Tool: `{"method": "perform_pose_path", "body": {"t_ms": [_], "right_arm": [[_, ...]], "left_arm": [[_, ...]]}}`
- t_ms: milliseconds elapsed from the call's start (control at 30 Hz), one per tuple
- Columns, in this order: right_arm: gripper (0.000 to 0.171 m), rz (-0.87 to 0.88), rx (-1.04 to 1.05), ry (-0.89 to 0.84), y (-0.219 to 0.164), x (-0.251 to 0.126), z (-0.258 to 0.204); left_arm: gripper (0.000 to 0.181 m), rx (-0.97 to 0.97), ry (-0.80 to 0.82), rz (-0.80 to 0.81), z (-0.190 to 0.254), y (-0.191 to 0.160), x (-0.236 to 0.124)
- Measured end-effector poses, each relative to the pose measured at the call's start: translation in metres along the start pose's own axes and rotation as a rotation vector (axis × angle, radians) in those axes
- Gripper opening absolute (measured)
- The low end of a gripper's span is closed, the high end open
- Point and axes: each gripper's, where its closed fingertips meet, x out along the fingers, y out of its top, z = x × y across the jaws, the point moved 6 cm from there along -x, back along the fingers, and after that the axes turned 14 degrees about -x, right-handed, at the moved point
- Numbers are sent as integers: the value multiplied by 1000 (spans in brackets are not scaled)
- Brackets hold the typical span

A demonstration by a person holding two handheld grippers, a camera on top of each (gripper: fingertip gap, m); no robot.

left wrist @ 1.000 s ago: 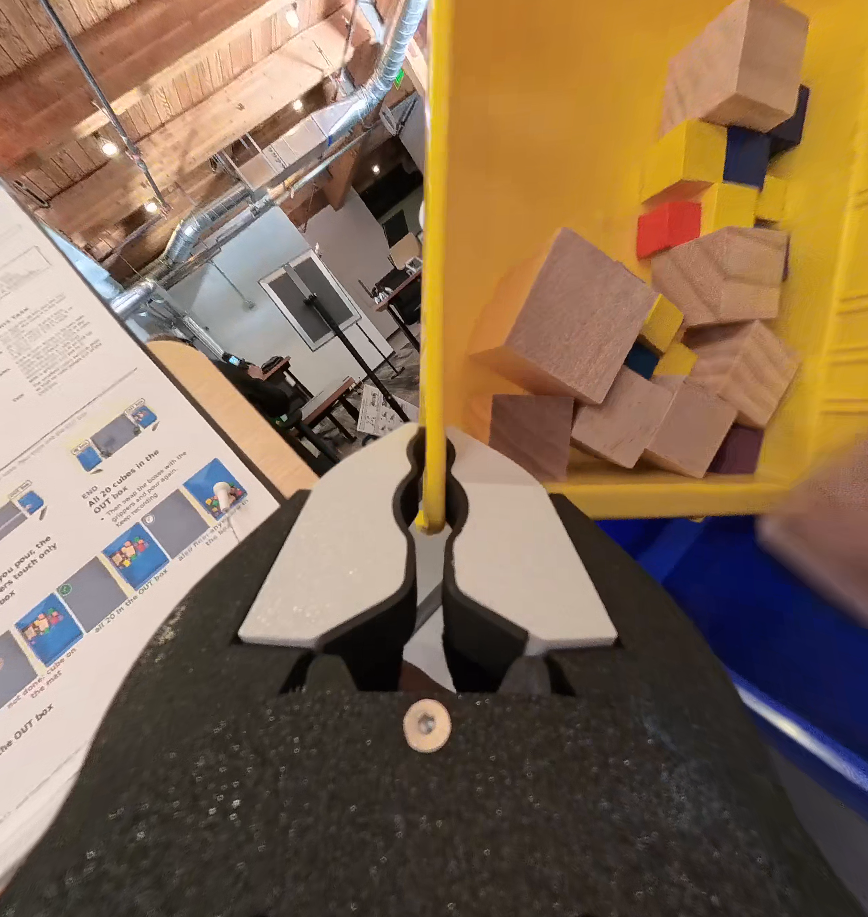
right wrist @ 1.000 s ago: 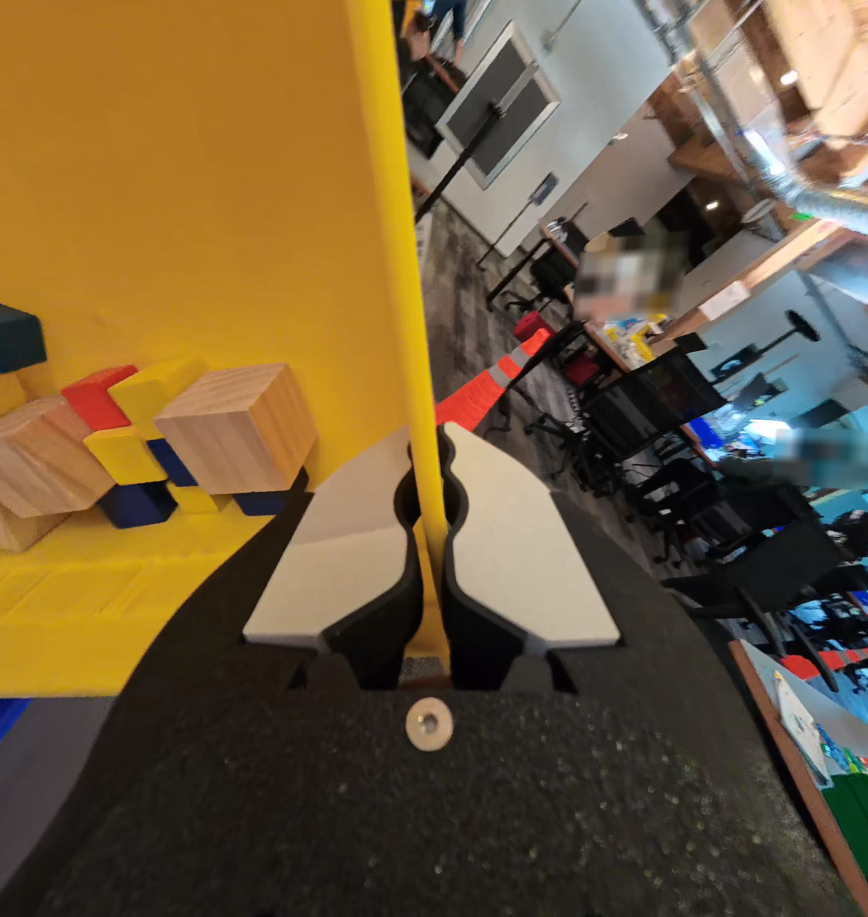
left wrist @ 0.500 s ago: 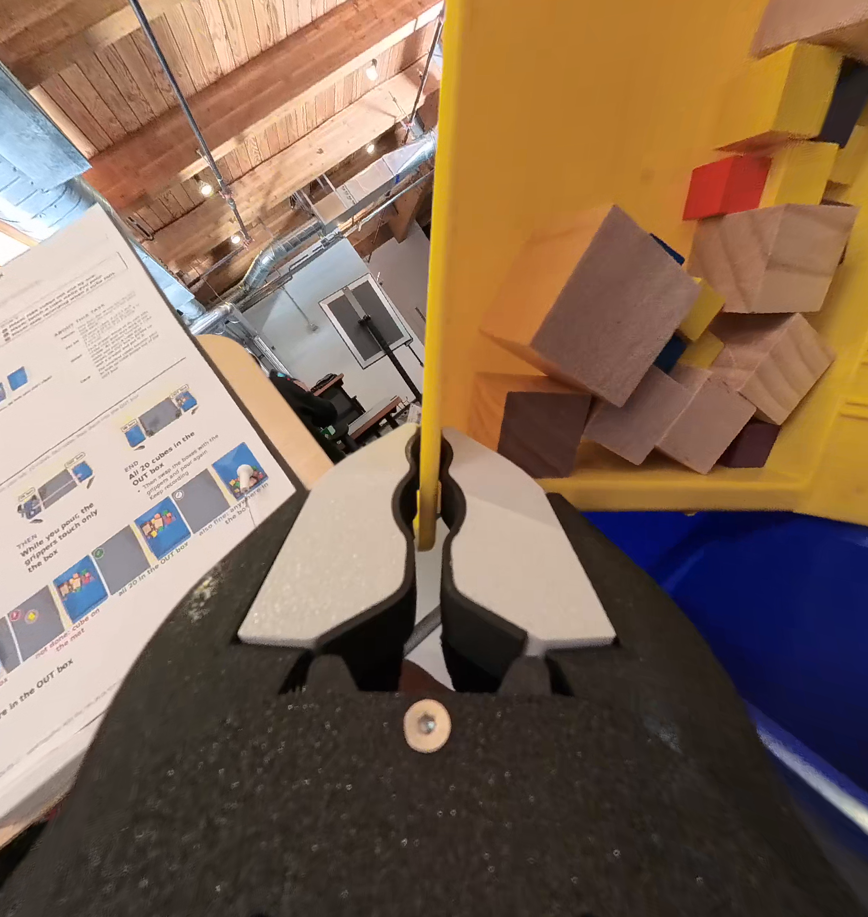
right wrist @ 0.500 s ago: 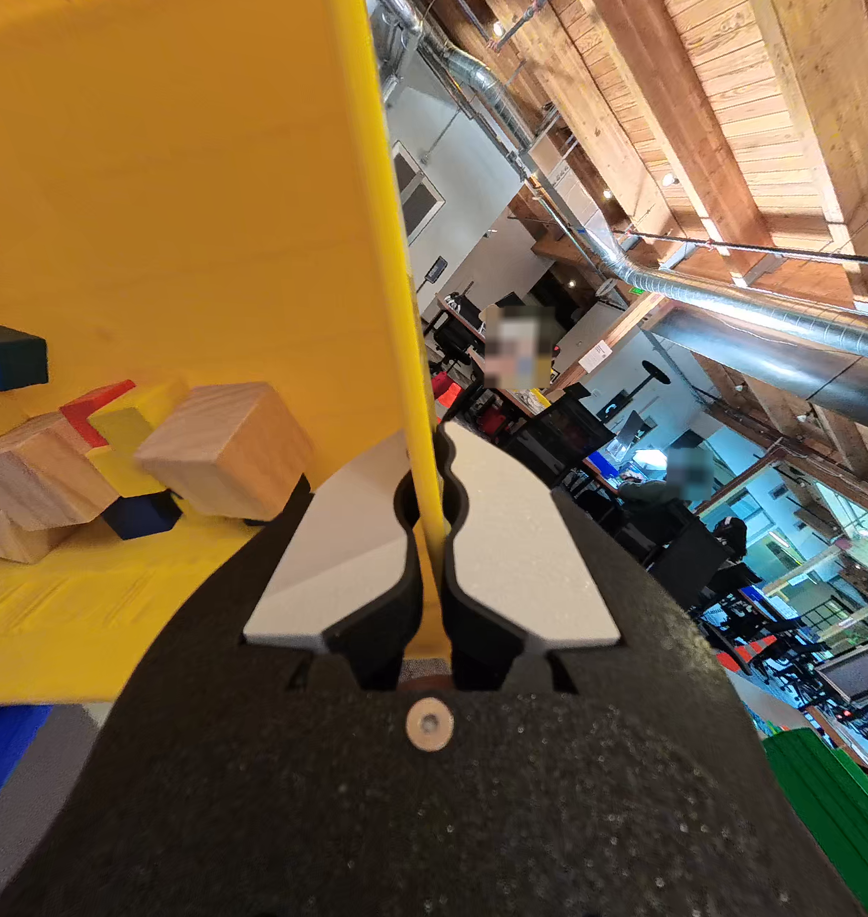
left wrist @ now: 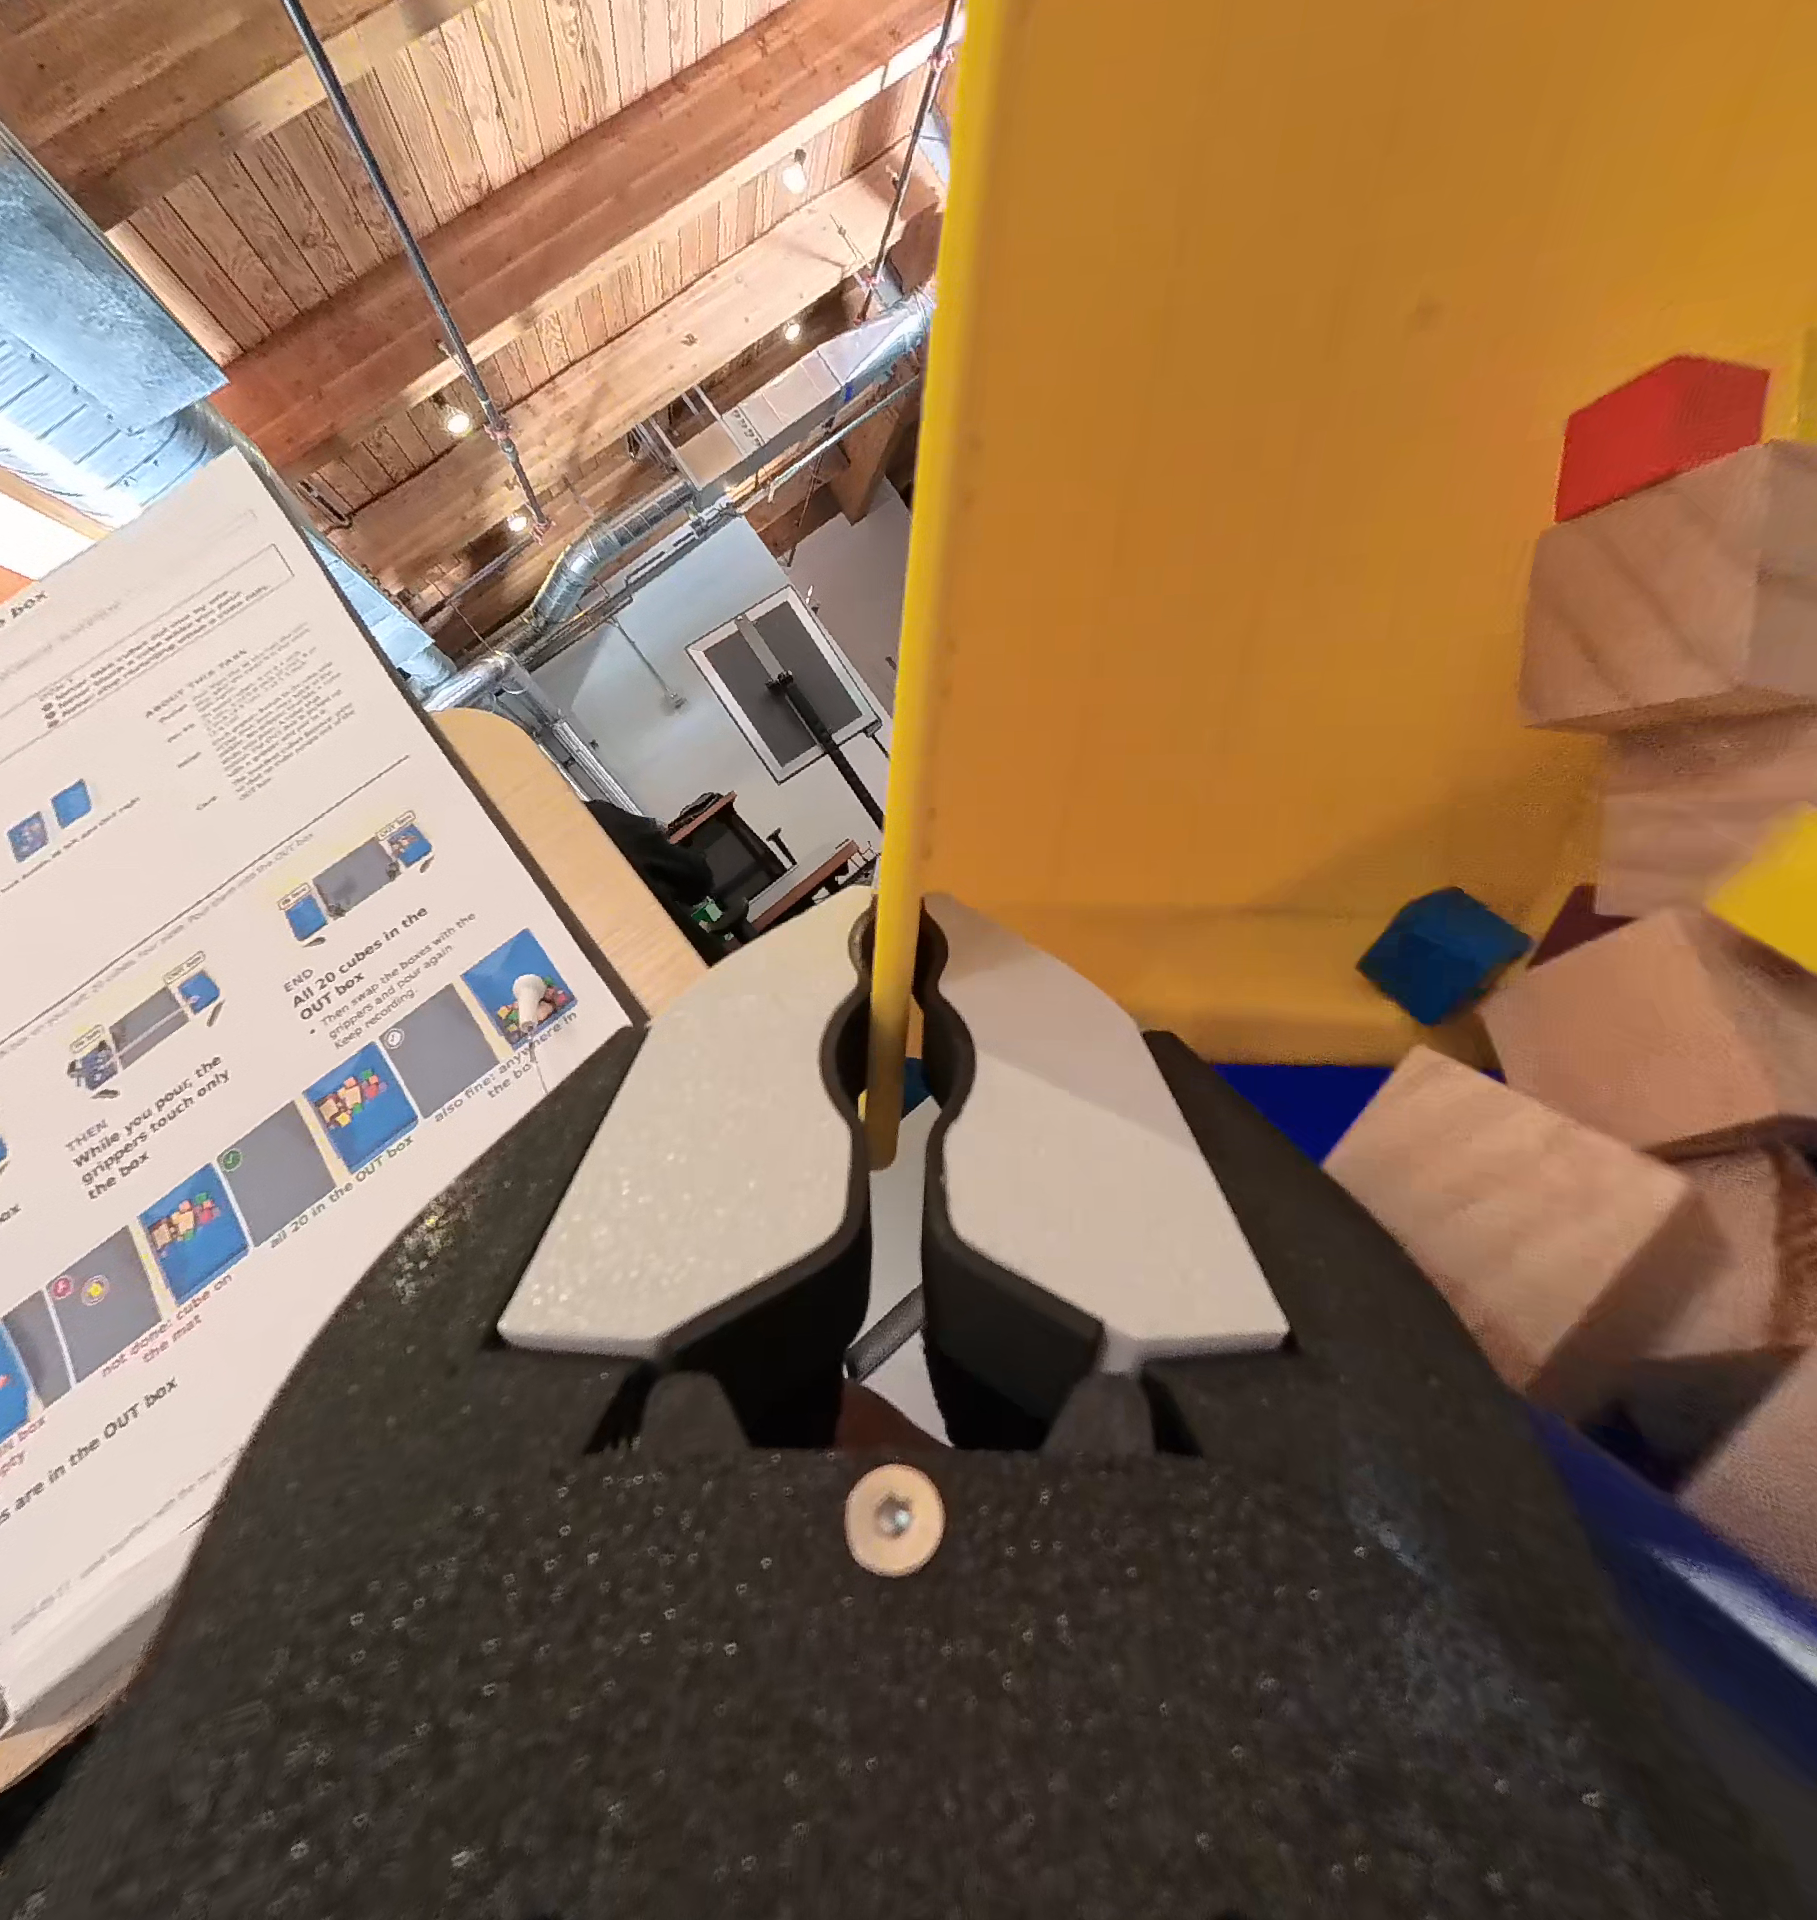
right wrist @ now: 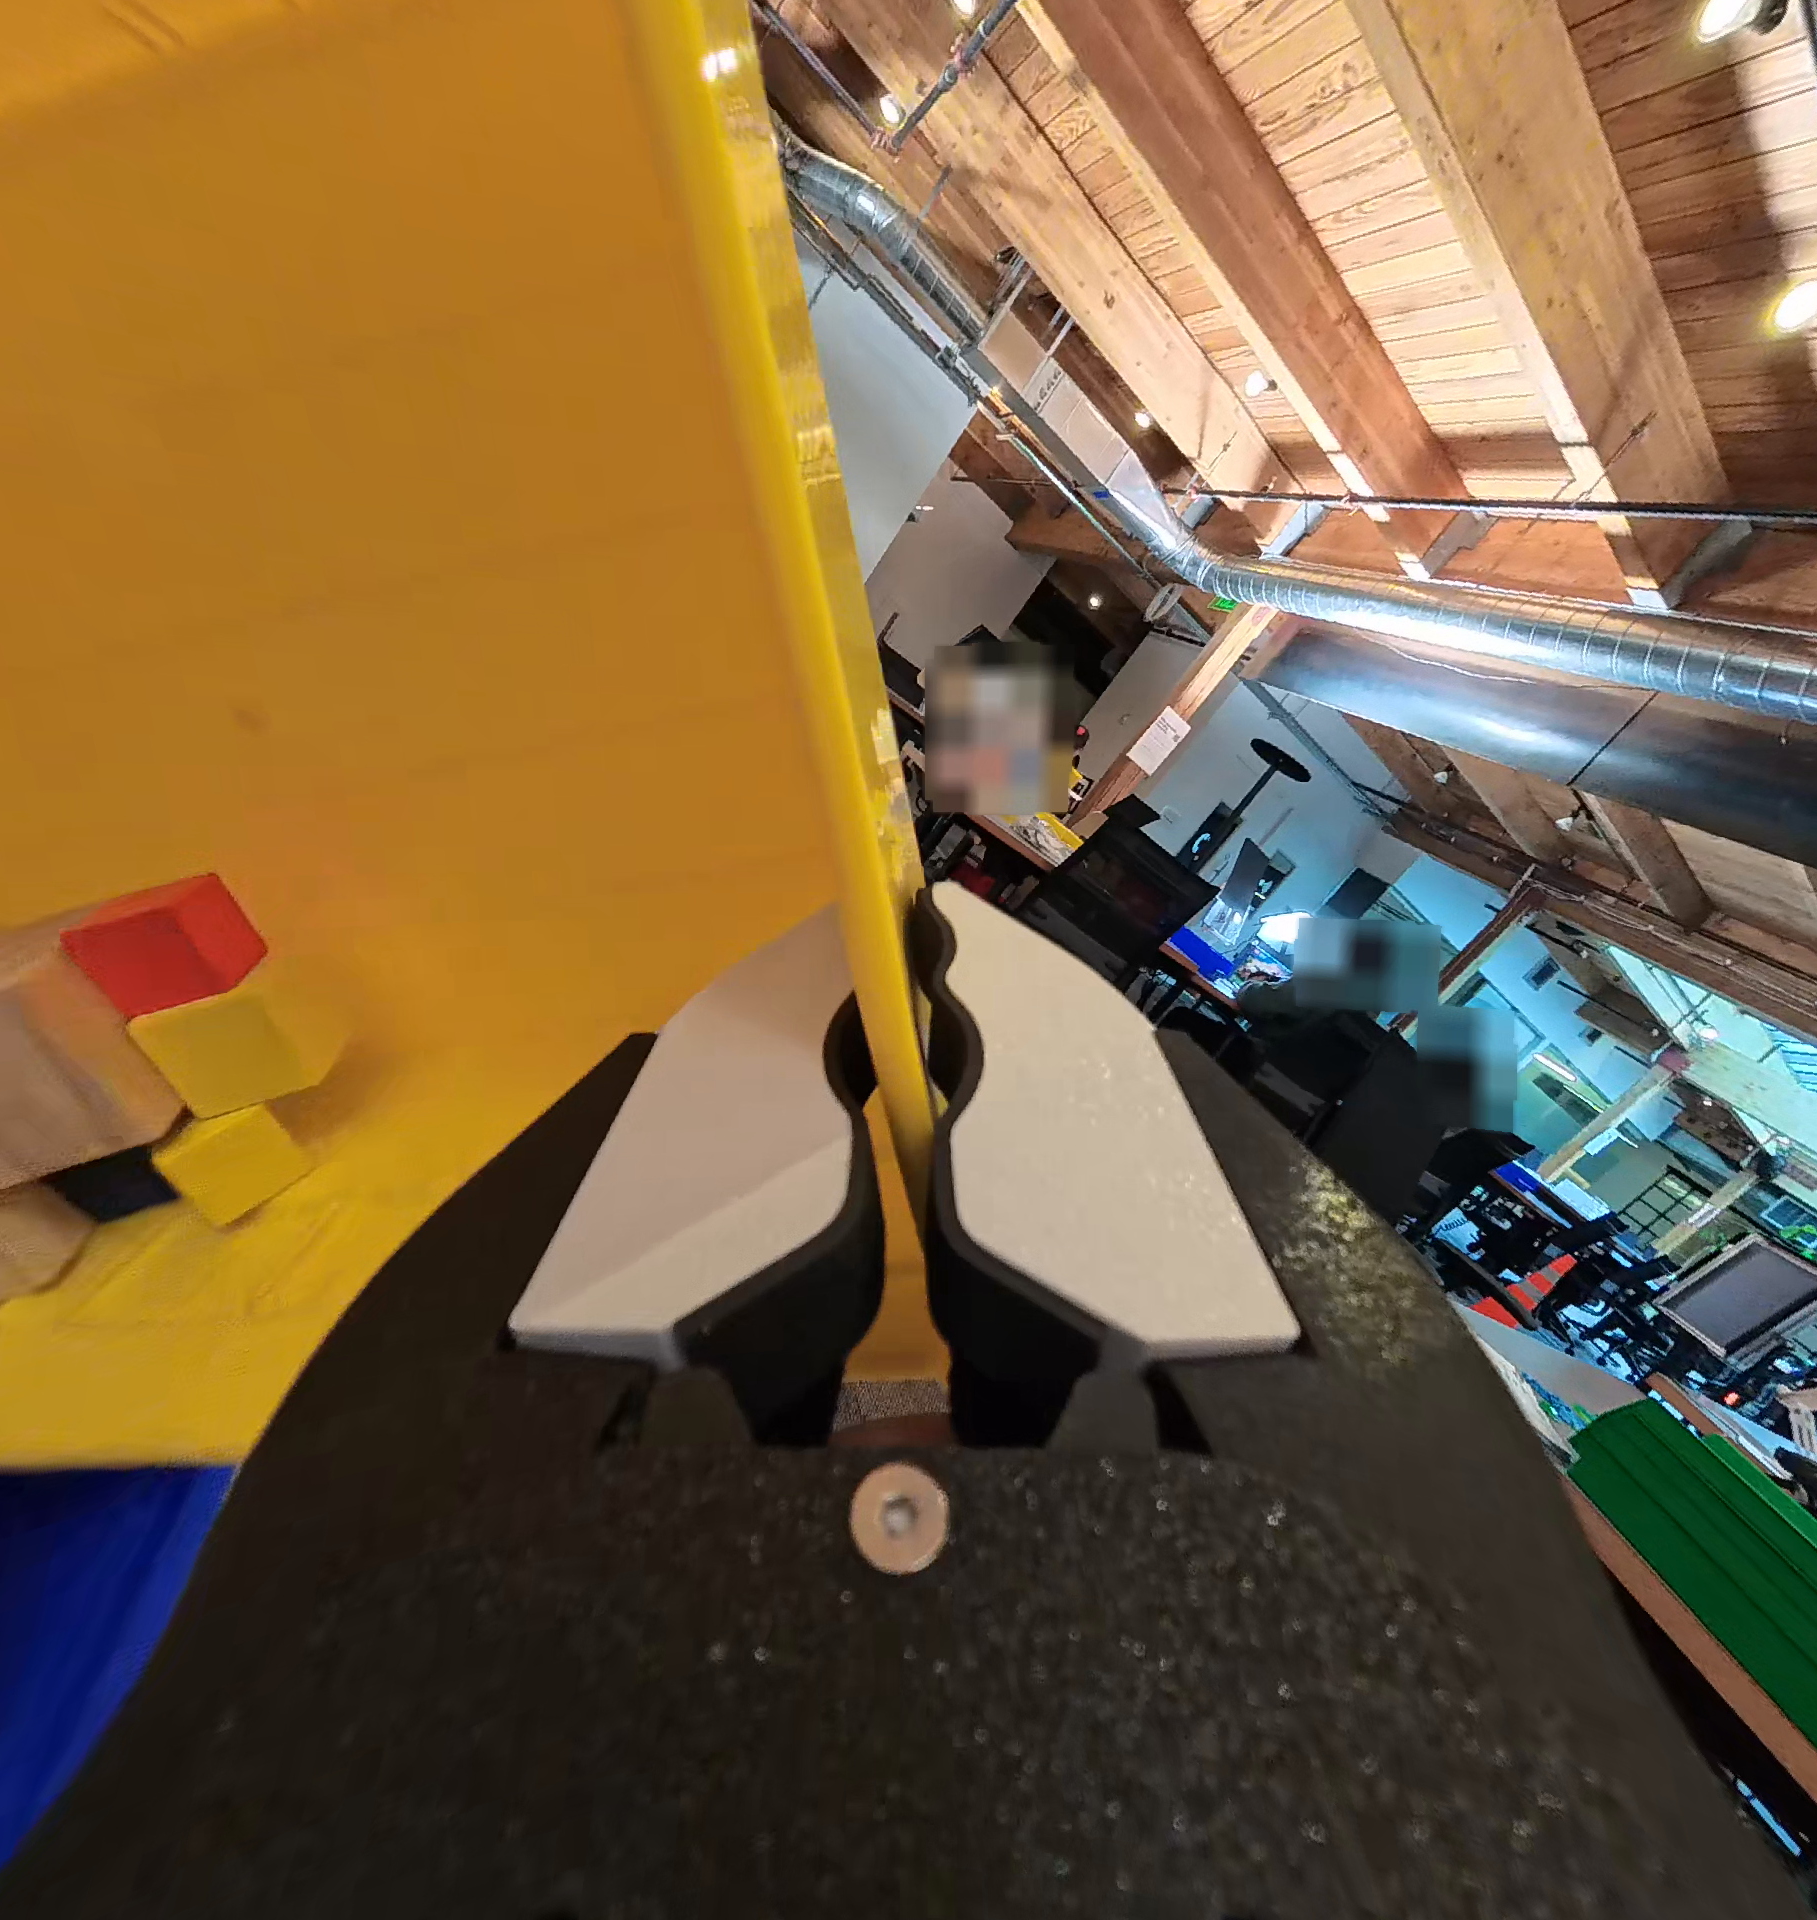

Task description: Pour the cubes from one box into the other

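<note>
Left wrist view, fingers (left wrist: 738,1164) clamped on yellow box (left wrist: 1247,520) wall

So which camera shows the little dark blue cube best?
The left wrist view: the dark blue cube sits plainly at the yellow box's lower rim. The right wrist view shows only a dark sliver between other cubes, possibly a different cube.
</note>
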Motion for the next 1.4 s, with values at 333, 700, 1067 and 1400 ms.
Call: {"method": "perform_pose_path", "body": {"t_ms": [333, 700, 1067, 1400], "right_arm": [[3, 16, -11, -47, 5, 9, 23], [2, 143, -85, -131, 84, 10, 90], [3, -58, -296, 738, 299, 9, -45], [3, -89, -581, 1542, 482, -15, -402]], "left_arm": [[4, 18, 18, 44, 2, 19, 18], [4, -79, 118, 163, -45, 103, 17], [2, -235, 95, -472, -212, 79, -204], [3, -576, 222, -1041, -367, -44, -423]]}}
